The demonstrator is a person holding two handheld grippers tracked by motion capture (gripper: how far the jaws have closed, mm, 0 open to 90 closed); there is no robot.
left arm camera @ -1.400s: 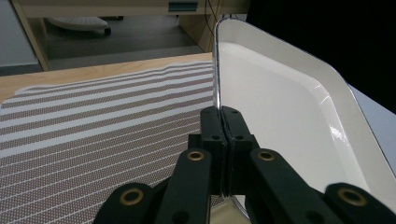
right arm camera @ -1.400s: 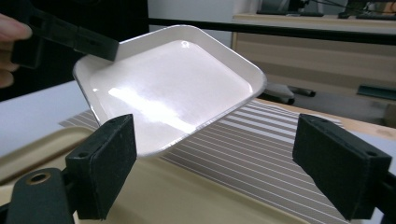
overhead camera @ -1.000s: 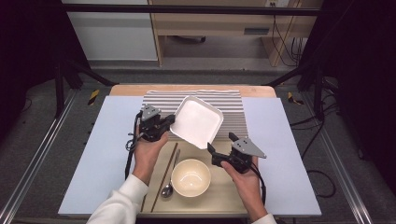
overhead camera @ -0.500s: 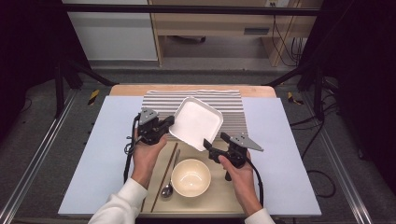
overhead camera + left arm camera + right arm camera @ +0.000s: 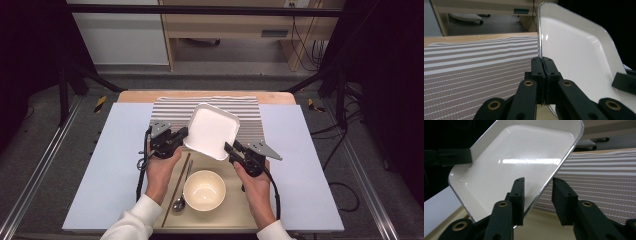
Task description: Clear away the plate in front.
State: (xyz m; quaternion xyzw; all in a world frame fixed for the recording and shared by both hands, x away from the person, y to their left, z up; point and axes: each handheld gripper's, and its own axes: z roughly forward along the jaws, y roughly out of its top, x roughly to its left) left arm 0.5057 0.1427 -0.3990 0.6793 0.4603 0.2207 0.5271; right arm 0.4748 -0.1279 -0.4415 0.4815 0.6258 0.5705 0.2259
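Left gripper (image 5: 543,65) pinches the tray (image 5: 212,130) rim; right gripper (image 5: 537,195) (jaws just closing, not yet touching) should clamp squarely.

White tray (image 5: 212,129), brown-and-white striped cloth (image 5: 250,114), cream bowl (image 5: 204,190), black tongs (image 5: 231,149)
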